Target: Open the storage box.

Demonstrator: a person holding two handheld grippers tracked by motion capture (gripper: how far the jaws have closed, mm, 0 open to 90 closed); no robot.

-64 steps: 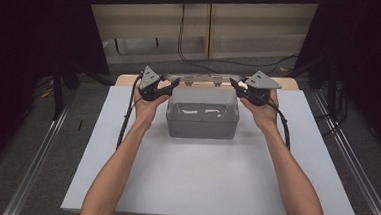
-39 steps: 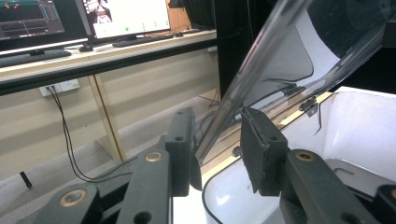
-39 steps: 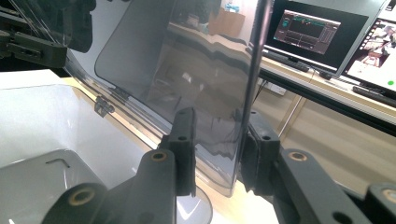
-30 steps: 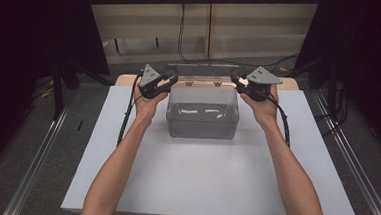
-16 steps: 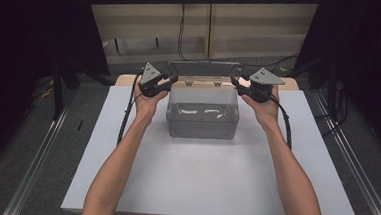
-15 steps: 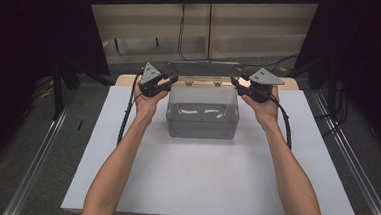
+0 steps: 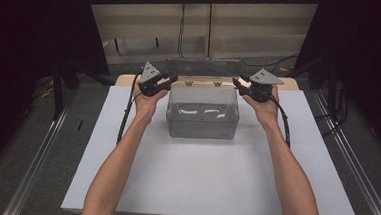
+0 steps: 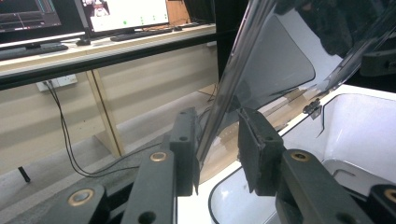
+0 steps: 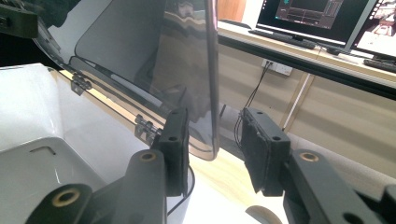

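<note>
A clear plastic box [image 7: 202,113] stands open at the far middle of the white board [image 7: 199,178]. Its hinged clear lid [image 7: 203,68] is raised upright behind it. My left gripper [image 7: 166,81] straddles the lid's left edge. In the left gripper view the lid [image 8: 275,60] runs between the pads of my left gripper [image 8: 215,126], hard against one of them. My right gripper [image 7: 237,83] straddles the lid's right edge. Its jaws have just been closing, but in the right gripper view a gap shows between the lid [image 9: 140,46] and one pad of my right gripper [image 9: 215,126].
The white board lies on a wooden table with metal rails along the left [image 7: 40,163] and the right [image 7: 355,167]. Cables trail from both grippers along the forearms. A desk with monitors [image 8: 121,11] stands beyond the table.
The lid has swung up from low over the box to upright behind it. Both grippers have stayed at its side edges, and the right one has dipped slightly.
</note>
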